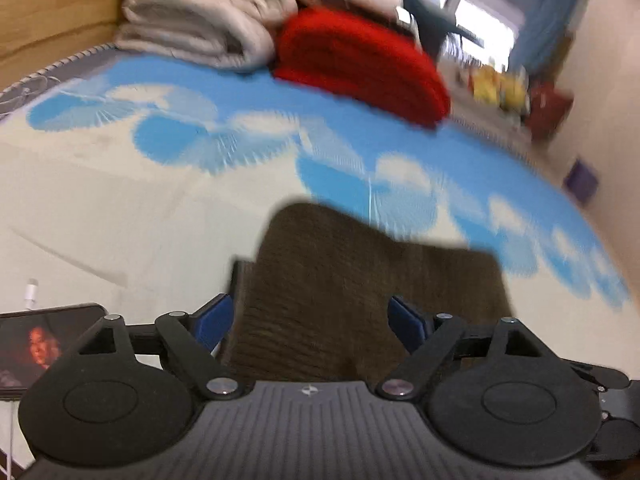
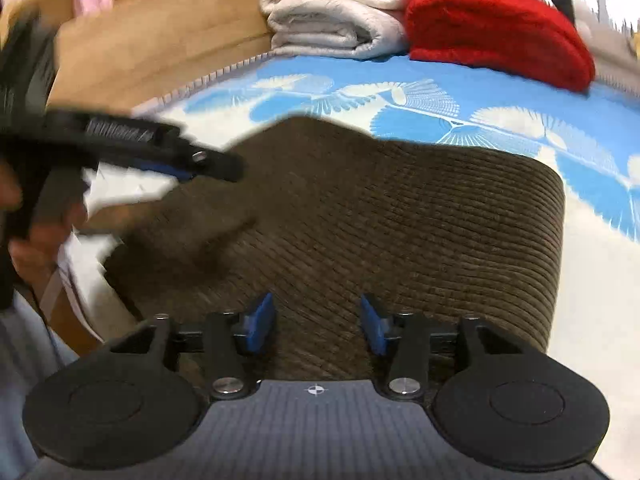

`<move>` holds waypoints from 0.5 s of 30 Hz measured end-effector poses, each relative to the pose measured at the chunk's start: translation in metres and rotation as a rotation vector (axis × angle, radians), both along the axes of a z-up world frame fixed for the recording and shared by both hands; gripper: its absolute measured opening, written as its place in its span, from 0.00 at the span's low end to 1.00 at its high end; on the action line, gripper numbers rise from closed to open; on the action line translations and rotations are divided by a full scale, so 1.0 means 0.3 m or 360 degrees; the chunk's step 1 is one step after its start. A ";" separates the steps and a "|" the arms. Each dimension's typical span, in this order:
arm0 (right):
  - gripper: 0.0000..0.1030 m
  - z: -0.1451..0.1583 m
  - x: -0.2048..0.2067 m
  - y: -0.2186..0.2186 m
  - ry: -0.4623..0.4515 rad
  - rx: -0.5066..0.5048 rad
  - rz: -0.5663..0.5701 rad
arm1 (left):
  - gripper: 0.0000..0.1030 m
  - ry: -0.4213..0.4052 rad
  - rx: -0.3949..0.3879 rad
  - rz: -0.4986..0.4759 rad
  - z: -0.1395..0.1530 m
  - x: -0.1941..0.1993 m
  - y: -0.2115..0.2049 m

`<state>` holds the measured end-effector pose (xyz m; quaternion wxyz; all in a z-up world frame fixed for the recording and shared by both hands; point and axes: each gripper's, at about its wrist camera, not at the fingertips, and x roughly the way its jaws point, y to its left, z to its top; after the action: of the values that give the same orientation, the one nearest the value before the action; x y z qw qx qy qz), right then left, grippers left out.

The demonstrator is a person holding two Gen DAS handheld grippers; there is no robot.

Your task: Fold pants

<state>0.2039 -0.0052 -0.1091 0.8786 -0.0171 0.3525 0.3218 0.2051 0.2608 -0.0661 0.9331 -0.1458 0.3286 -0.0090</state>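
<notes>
Pants [image 2: 380, 220] could slump unfolded on the bed [image 2: 592, 264], since both hand-held grippers, left [image 1: 310, 322] and right [image 2: 318, 322], gape wide, gripping nothing.

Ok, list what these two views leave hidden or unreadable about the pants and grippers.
- Pants: near edge hidden behind the right gripper body in the right wrist view; full shape unknown.
- Left gripper: motion-blurred in the right wrist view; in its own view, open over the fabric, contact unclear.
- Items beyond the red blanket: blurred in the left wrist view.
</notes>
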 end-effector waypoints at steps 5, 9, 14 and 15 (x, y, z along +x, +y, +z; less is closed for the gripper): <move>0.78 0.061 0.007 -0.126 -0.0085 0.0052 -0.0116 | 0.97 0.0131 0.0159 0.0124 -0.050 0.054 0.040; 0.78 0.047 0.047 -0.207 -0.0058 0.0000 -0.0254 | 0.97 0.0234 0.0172 0.0111 -0.096 0.111 0.026; 0.82 -0.001 0.096 -0.343 0.0147 0.0207 -0.0432 | 0.97 0.0277 0.0195 0.0101 -0.113 0.138 0.004; 0.83 -0.021 0.108 -0.357 0.0204 0.0265 -0.0465 | 0.97 0.0283 0.0209 0.0096 -0.118 0.138 -0.005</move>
<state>0.2363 -0.1121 -0.1153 0.8901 0.1275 0.3788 0.2192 0.2464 0.2594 -0.1016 0.9077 -0.0946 0.4053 0.0537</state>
